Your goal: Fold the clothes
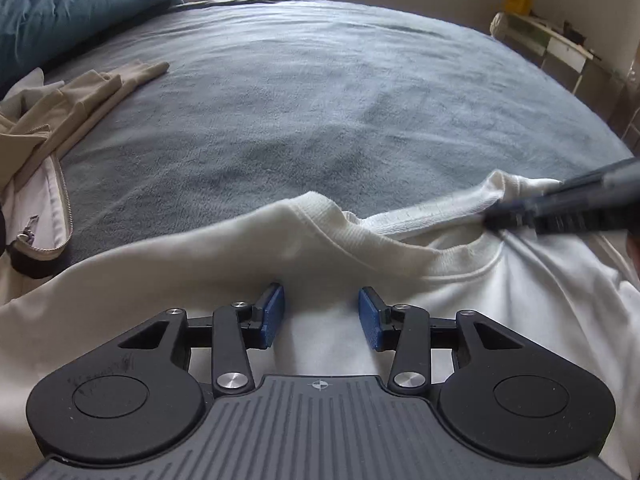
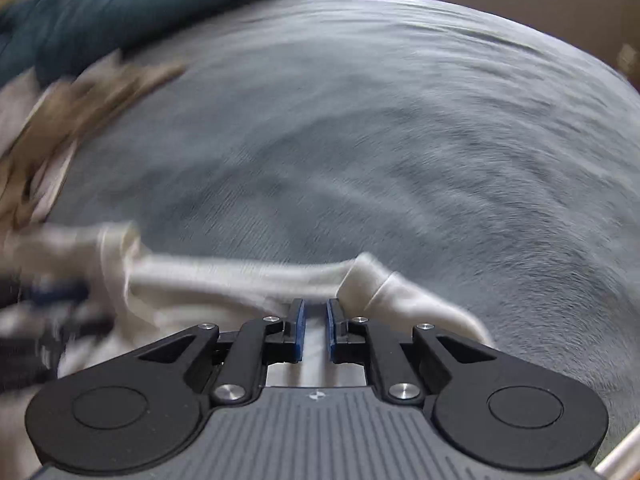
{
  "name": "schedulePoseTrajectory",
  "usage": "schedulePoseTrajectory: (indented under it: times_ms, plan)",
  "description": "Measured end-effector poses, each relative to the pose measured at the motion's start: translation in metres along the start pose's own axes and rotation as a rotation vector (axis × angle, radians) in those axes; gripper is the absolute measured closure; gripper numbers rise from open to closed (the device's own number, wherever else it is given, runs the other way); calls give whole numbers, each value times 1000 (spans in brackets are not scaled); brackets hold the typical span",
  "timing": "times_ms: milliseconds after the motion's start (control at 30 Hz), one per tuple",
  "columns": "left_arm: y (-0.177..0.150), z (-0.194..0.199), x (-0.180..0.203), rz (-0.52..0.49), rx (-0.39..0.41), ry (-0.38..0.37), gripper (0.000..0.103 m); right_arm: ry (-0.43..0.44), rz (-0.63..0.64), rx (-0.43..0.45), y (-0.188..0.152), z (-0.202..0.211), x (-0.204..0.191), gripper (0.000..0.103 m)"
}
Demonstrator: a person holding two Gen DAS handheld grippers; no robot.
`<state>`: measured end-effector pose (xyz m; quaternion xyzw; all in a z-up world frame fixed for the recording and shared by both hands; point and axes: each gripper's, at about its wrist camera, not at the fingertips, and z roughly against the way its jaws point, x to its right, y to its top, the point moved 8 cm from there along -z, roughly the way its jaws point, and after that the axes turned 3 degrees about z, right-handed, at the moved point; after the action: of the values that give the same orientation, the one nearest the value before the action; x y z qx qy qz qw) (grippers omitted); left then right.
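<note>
A white sweatshirt (image 1: 400, 256) lies at the near edge of a grey-blue blanket, its ribbed neck opening facing up. My left gripper (image 1: 321, 316) sits low over the shoulder area. White cloth fills the whole gap between its blue pads, which stand fairly wide on a thick bunch. My right gripper (image 1: 496, 222) comes in blurred from the right and clamps the collar edge. In the right wrist view the same gripper (image 2: 316, 328) has its pads nearly together with a strip of the sweatshirt (image 2: 224, 280) pinched between them. That view is smeared by motion.
The grey-blue blanket (image 1: 320, 100) covers the bed ahead. A beige zip jacket (image 1: 72, 104) lies crumpled at the left, with a teal pillow (image 1: 80, 4) behind it. A white shelf unit (image 1: 560, 40) stands off the bed at the far right.
</note>
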<state>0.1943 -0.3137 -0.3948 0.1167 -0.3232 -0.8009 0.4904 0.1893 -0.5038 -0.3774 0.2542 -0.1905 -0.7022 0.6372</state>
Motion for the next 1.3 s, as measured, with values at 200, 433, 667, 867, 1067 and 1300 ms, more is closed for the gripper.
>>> schedulePoseTrajectory:
  times_ms: [200,433,667,867,1067,1300]
  plan:
    - [-11,9,-6,19,22,-31,59,206,158,-10,32,3,-50,68]
    - [-1,17,-21,45,81,-43,59,315,274,-149,45,-43,-87,67]
    - [-12,6,-28,20,72,-64,58,455,186,-172,56,-52,-102,59]
    - [-14,7,-27,-1,94,-72,58,481,248,-257,47,-73,-126,54]
    - [-17,9,-27,-19,120,-75,57,397,485,-61,42,-28,-148,97]
    - [-17,7,-27,-23,124,-71,57,129,655,129,27,-60,-158,98]
